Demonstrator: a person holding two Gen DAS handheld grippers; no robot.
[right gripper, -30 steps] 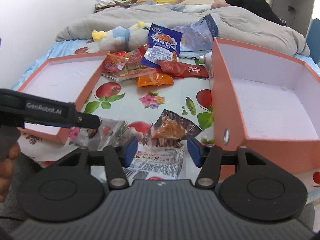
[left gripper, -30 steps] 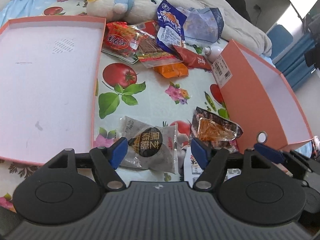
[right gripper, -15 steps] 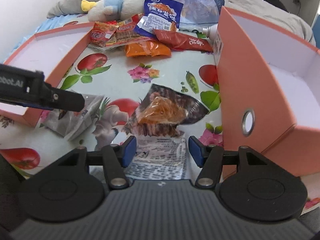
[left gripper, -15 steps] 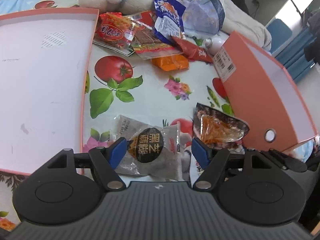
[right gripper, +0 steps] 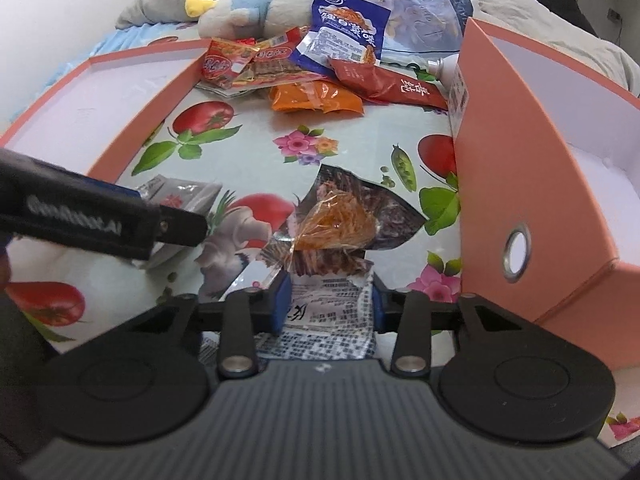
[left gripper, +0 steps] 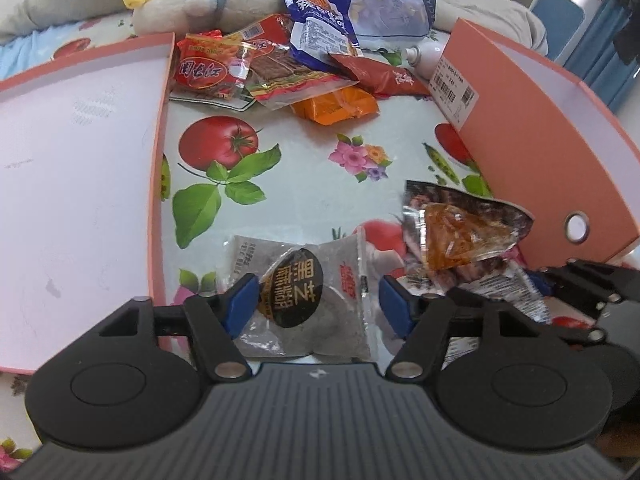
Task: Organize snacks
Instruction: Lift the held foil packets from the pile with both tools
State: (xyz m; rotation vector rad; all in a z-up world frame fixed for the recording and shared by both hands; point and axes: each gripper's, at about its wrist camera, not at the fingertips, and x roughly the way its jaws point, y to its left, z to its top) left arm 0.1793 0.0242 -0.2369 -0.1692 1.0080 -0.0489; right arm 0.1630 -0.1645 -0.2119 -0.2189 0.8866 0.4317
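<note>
In the left wrist view my left gripper (left gripper: 316,304) straddles a grey sesame packet (left gripper: 316,320) with a round black label. Its jaws are closing: the left pad touches the packet's edge, the right pad stands a little apart from it. In the right wrist view my right gripper (right gripper: 328,304) is closing on a white printed packet (right gripper: 328,320), both blue pads against its sides. A dark packet of orange shreds (right gripper: 340,224) lies partly on that packet's far end. The left gripper's finger (right gripper: 100,220) shows at the left, over the grey packet (right gripper: 180,196).
A shallow pink lid (left gripper: 158,160) lies at the left and a deeper pink box (left gripper: 540,140) at the right. At the far end is a pile of packets: red (left gripper: 208,68), blue (left gripper: 320,28) and orange (left gripper: 336,106). Behind it are a plush toy (left gripper: 192,4) and a white bottle (left gripper: 424,56).
Both grippers have sunk closer to the cloth. The right jaws have narrowed onto the white packet. The left jaws have narrowed slightly around the grey packet.
</note>
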